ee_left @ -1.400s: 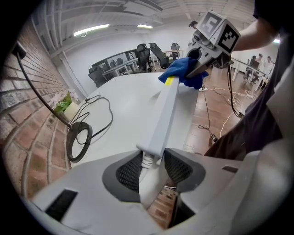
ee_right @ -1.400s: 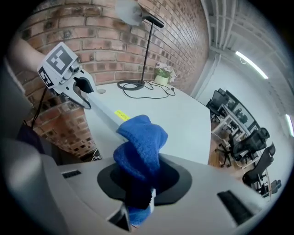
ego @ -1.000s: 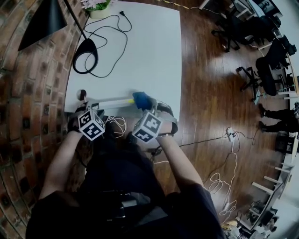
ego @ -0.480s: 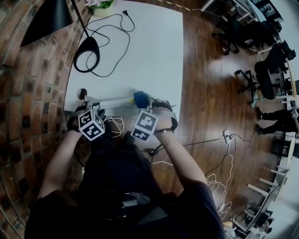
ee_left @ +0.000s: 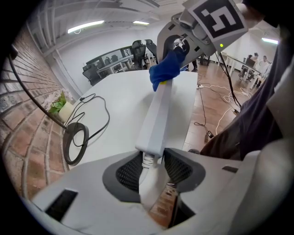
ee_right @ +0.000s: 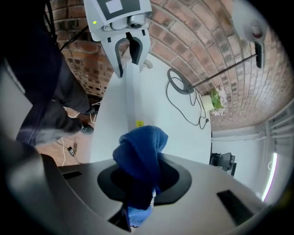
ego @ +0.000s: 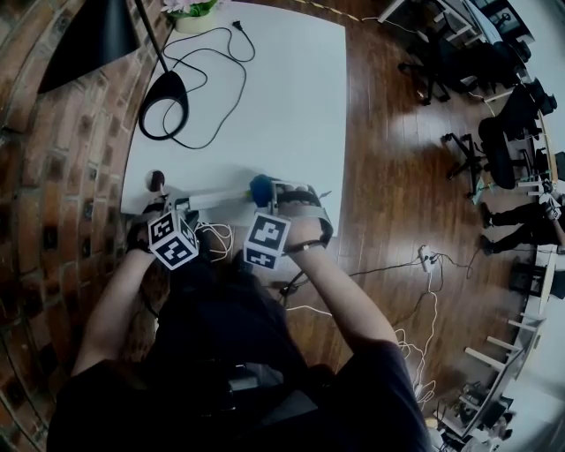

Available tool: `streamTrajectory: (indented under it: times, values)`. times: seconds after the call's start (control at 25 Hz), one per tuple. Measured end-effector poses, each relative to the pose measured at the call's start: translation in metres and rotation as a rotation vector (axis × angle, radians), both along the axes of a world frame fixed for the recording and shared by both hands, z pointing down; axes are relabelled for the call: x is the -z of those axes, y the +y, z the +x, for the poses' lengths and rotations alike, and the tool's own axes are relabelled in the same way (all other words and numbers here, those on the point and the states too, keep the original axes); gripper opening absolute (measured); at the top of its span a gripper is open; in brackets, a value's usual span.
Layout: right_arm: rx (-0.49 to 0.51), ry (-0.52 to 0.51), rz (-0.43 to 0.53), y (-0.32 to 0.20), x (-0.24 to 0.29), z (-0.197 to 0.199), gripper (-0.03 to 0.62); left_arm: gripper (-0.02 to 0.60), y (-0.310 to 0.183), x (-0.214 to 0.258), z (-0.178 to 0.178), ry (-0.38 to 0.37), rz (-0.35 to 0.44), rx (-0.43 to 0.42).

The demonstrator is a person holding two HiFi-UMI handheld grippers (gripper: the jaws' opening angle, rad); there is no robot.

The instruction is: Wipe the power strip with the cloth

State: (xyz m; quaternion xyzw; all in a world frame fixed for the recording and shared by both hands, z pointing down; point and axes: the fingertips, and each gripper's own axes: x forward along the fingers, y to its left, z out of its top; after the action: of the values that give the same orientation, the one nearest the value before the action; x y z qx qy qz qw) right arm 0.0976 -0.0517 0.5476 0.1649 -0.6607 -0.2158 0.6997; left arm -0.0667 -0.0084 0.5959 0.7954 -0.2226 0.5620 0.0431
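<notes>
A long white power strip (ego: 214, 195) lies along the near edge of the white table (ego: 282, 97). My left gripper (ego: 173, 212) is shut on its cord end, seen close up in the left gripper view, where the strip (ee_left: 158, 112) runs away from the left gripper (ee_left: 151, 158). My right gripper (ego: 269, 199) is shut on a bunched blue cloth (ego: 261, 186), which rests on the strip's far end (ee_left: 166, 69). In the right gripper view the cloth (ee_right: 140, 153) fills the right gripper (ee_right: 142, 176), and the strip (ee_right: 131, 98) leads to the left gripper (ee_right: 126, 50).
A black lamp base with its cord (ego: 165, 107) and a flower pot (ego: 189, 16) stand at the table's far left. A brick wall (ego: 62, 177) borders the left side. Cables and another power strip (ego: 433, 254) lie on the wood floor; office chairs (ego: 494, 132) stand to the right.
The right gripper has rolled about its own line, turning its marker cube, and the cloth has shifted slightly left on the strip. The left gripper and strip stayed put.
</notes>
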Motion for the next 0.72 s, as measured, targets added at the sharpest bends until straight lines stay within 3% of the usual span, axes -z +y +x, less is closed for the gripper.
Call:
streamTrajectory:
  times: [0.16,0.48,0.72]
  values:
    - [0.075,0.052,0.001,0.0,0.002,-0.01,0.069,0.163,0.001,0.001,0.001,0.003,-0.002,-0.003]
    - [0.196,0.055,-0.016,0.008,0.003,-0.057,0.069,0.161,0.001,0.001,0.002,0.014,-0.024,0.006]
    - [0.213,0.037,-0.004,0.008,0.002,-0.069,0.067,0.16,0.0,0.0,0.002,0.027,-0.045,0.021]
